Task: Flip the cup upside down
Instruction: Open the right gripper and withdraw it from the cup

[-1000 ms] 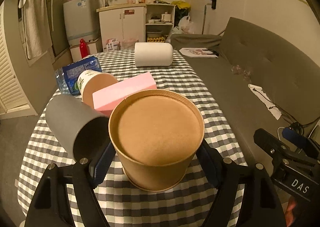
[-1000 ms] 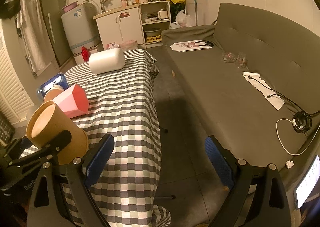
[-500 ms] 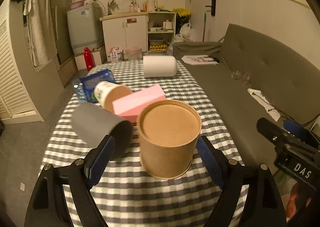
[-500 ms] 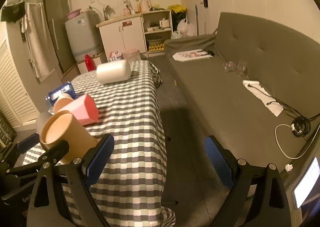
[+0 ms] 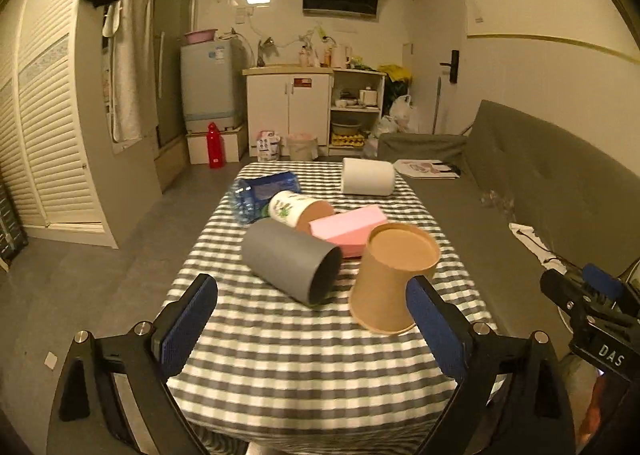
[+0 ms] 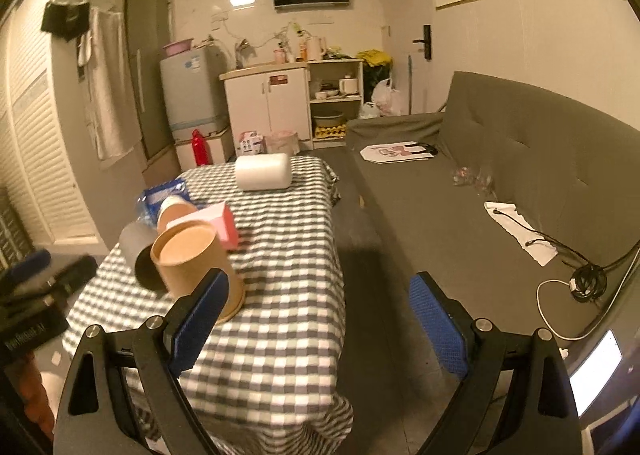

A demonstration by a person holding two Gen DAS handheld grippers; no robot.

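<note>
A brown paper cup stands upside down, flat base up, on the checked tablecloth; it also shows in the right wrist view. It looks slightly tilted. My left gripper is open and empty, pulled back from the cup, which sits just inside its right finger. My right gripper is open and empty over the table's right edge, with the cup beyond its left finger.
A grey cup lies on its side left of the brown cup. Behind are a pink box, a printed cup on its side, a blue packet and a white roll. A grey sofa runs along the right.
My left gripper has backed away and risen from the brown cup, which it had closely framed; the cup now stands free. The right gripper has also risen and drawn back.
</note>
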